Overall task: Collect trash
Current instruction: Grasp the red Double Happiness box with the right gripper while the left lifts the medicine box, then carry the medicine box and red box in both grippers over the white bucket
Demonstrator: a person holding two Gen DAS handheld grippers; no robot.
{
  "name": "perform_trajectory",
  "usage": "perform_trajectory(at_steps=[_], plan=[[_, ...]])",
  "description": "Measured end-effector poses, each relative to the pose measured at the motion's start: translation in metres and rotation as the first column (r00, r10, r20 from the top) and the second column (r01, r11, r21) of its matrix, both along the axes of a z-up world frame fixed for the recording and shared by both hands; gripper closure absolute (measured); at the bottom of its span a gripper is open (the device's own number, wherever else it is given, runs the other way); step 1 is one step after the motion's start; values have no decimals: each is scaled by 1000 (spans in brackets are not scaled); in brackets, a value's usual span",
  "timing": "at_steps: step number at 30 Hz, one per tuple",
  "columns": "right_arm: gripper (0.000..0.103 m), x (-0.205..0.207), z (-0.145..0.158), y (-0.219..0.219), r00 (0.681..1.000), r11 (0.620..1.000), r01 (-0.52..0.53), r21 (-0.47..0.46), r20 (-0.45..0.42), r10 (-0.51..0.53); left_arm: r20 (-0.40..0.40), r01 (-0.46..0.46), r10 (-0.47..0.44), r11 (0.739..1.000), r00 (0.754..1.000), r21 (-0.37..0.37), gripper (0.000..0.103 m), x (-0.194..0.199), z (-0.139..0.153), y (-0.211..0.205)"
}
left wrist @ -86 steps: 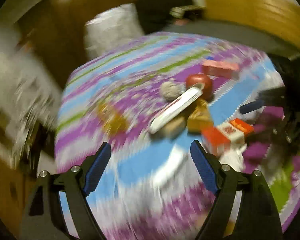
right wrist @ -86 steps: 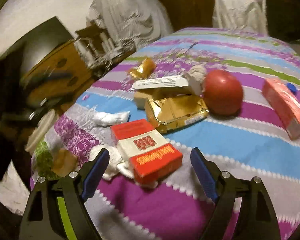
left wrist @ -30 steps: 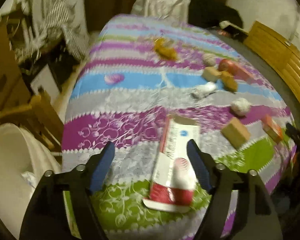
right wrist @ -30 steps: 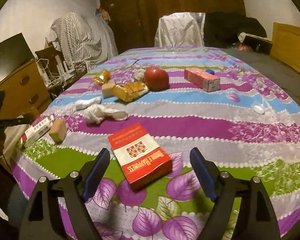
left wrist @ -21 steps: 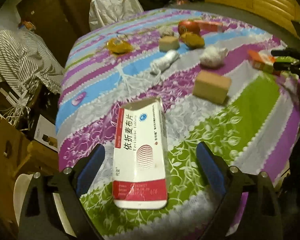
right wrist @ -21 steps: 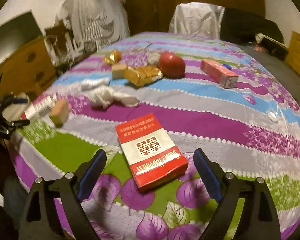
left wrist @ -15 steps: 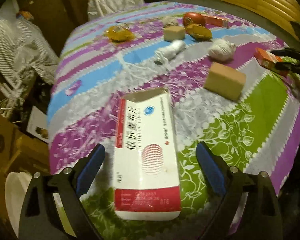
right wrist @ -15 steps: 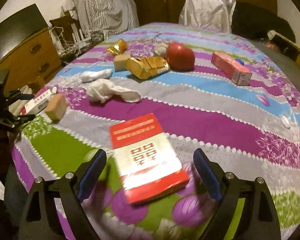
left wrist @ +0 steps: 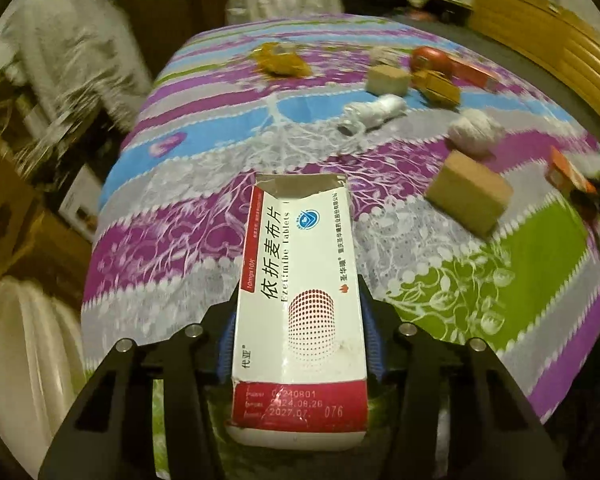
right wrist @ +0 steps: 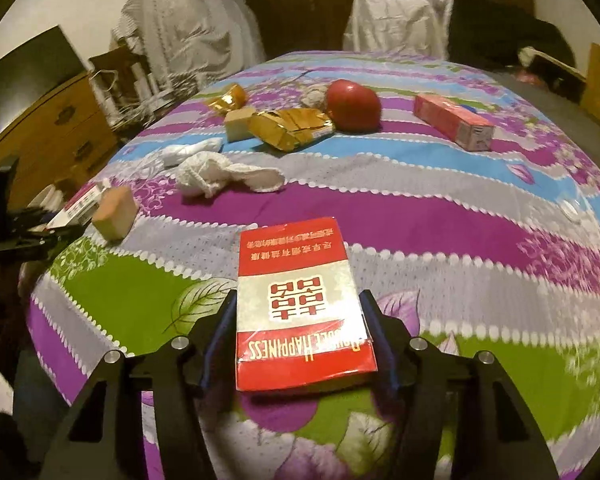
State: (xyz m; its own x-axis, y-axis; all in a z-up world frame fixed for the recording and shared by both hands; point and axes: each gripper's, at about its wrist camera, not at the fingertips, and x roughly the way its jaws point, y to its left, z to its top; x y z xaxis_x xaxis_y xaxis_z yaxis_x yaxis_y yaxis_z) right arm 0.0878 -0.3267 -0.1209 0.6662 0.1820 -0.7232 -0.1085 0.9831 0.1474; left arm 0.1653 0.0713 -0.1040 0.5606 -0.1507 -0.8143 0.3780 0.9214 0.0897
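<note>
On the striped tablecloth [left wrist: 500, 280], the left gripper [left wrist: 298, 336], jaws just closed in, clamps the white pill box [left wrist: 300, 300] at the near edge, while the right gripper [right wrist: 300, 340] likewise clamps the red pack [right wrist: 300, 312].

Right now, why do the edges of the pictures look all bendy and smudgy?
Left wrist view: the fisheye lens curves the bedspread; the clothes at left smear, while the tablet box stays sharp. Right wrist view: same curving, dim yellowish light, blur at lower right, sharp cigarette pack.
</note>
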Motion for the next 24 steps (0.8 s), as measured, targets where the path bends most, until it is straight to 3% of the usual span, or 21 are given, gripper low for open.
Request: perform_trajectory(at_steps=[3,6,10,16,24], plan=[[43,-7,1,3,999,999,48,10,13,-48,17,-80,80,997,997,15,56,-7,3,-6],[43,-16,7,5,996,996,80,40,35,-81,7,-139,139,990,990,-20,56,-9,7,-7],[43,-23,17,12,995,995,76,63,53,-79,54,-178,177,984,983,8,56,-19,16,-15],[43,-26,37,39,997,997,15,79,80,-21,110,-214,213,977,971,-10,56,-32,36,-16],[43,-5,85,113,980,989,-135,65,154,124,212,-276,279,960,937,-40,56,-49,78,7]])
